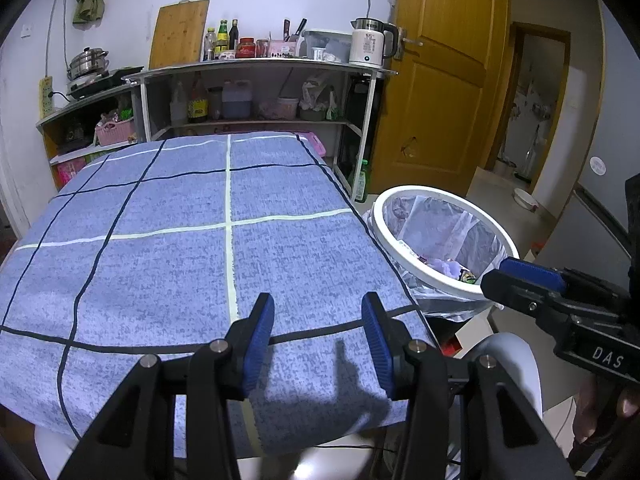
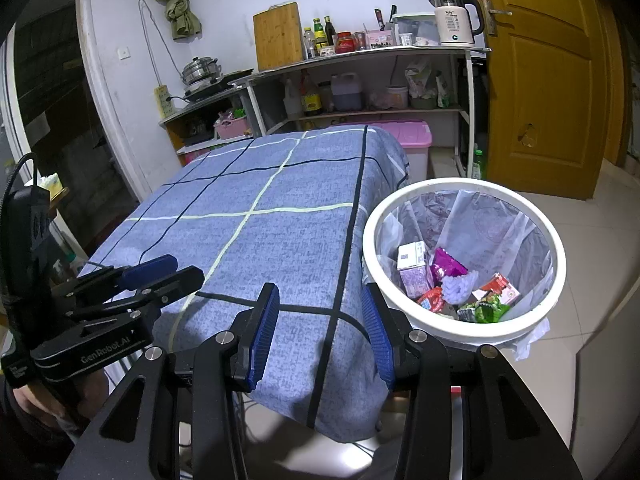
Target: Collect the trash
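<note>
Both grippers are hovering over the blue checked tablecloth (image 1: pixel 192 264) with jaws parted and nothing between them, the left gripper (image 1: pixel 318 340) and the right gripper (image 2: pixel 320 328) touching nothing. The trash (image 2: pixel 452 280), cartons and wrappers, is already lying inside the white bin (image 2: pixel 560 280) just beside the table, and no trash is showing on the cloth. I am judging that the collecting is finishing, so the next move is only calling for a search for leftover pieces.

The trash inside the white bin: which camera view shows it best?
The right wrist view. It looks down into the white bin, so the trash, cartons and wrappers, is plain. The left wrist view shows the bin obliquely; only a few scraps show above its rim.
</note>
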The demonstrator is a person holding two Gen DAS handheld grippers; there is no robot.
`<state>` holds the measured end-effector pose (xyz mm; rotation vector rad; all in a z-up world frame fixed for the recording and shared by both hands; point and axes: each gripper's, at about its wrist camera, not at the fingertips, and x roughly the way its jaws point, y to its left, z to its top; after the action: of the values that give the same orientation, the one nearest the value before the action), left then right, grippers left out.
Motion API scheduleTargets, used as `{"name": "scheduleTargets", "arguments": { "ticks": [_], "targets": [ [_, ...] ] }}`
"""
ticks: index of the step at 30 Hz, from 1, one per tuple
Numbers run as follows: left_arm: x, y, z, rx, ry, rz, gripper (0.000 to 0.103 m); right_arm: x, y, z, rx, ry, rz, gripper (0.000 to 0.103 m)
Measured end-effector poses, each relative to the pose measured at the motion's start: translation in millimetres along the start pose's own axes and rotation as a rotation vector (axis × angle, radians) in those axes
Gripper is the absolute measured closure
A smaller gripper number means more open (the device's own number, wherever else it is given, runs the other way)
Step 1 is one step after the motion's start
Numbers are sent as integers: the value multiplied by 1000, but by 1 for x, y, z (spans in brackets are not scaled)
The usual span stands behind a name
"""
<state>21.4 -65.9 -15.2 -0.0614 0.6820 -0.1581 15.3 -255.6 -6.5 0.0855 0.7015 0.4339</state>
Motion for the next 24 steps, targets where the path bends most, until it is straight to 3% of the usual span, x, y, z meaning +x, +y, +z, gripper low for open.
{"name": "scheduleTargets", "arguments": {
  "ticks": [24],
  "targets": [
    [4,-2,-3,-8,8,-7,56,2,0,-1,1,7,-3,59]
  ]
}}
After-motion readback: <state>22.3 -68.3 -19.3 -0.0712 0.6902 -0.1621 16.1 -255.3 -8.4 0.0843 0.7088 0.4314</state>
